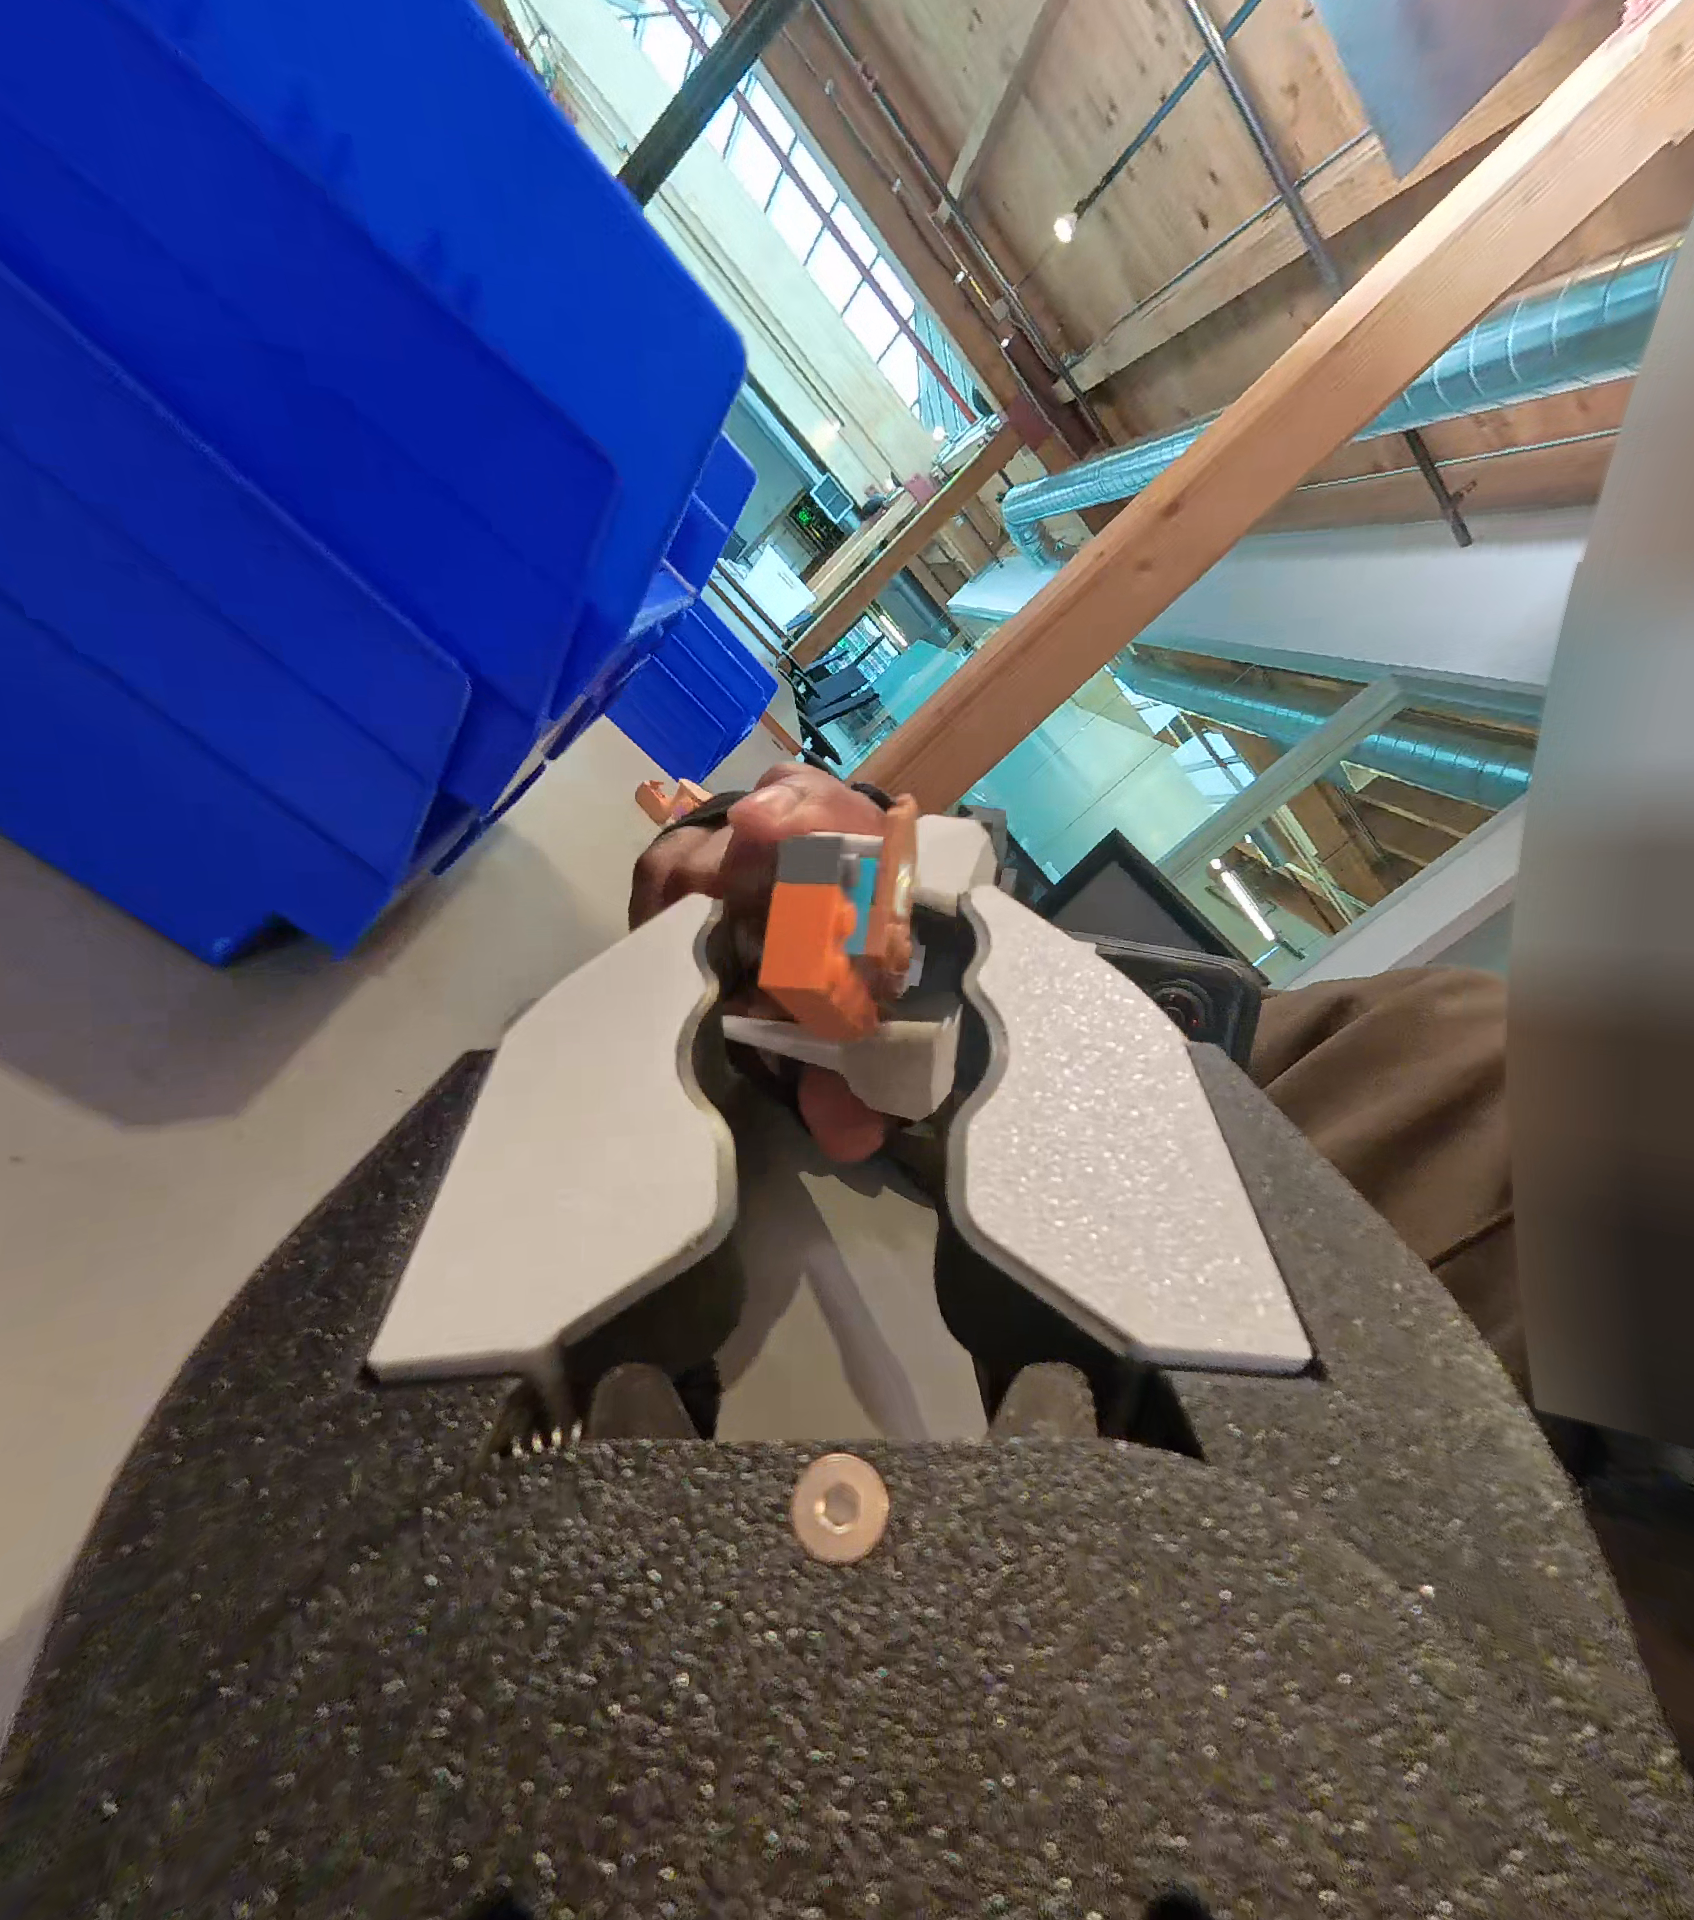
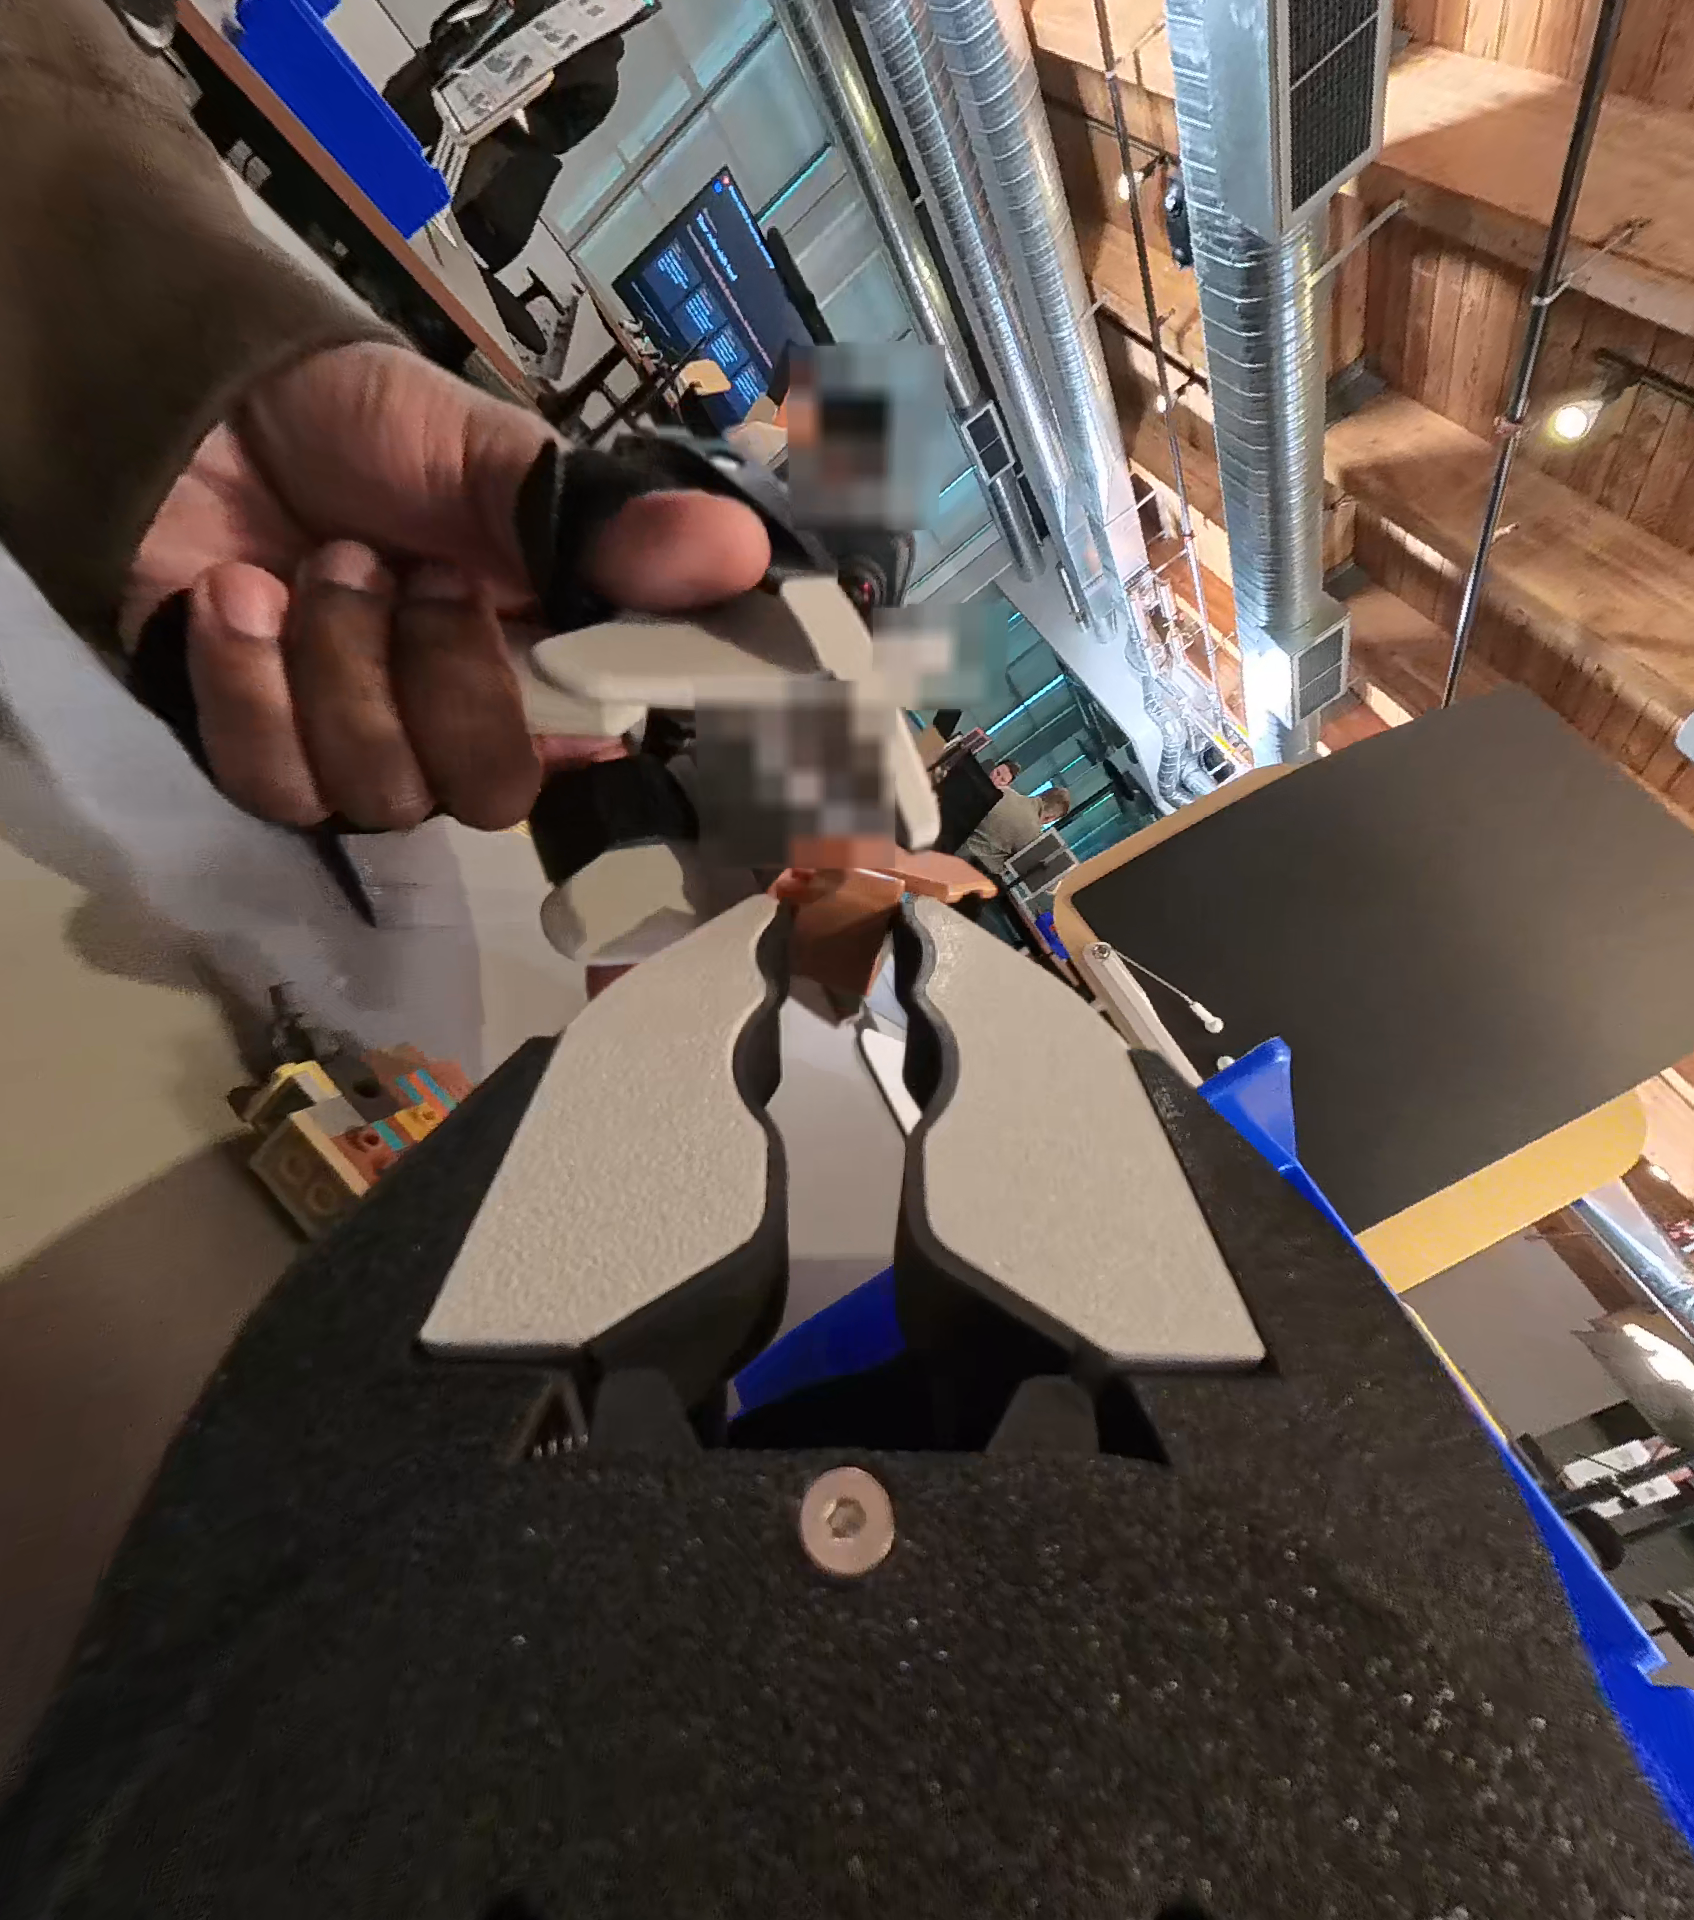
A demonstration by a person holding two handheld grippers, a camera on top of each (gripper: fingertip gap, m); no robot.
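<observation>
- left gripper (image 1: 838, 935) jaws pinch orange brick piece (image 1: 812, 951)
- right gripper (image 2: 838, 935) jaws clamp brown brick piece (image 2: 838, 935)
- blue bins (image 1: 251, 468) beside, on table (image 1: 43, 1143)

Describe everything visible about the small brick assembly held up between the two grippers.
The brick assembly is a small cluster of plastic toy bricks: a bright orange block, a grey piece on top, a teal strip and a brown plate at the far side. It is held tilted in the air above the table. The right gripper is shut on its brown plate; the left gripper frames it, with contact unclear. Blue bins stand behind.
</observation>
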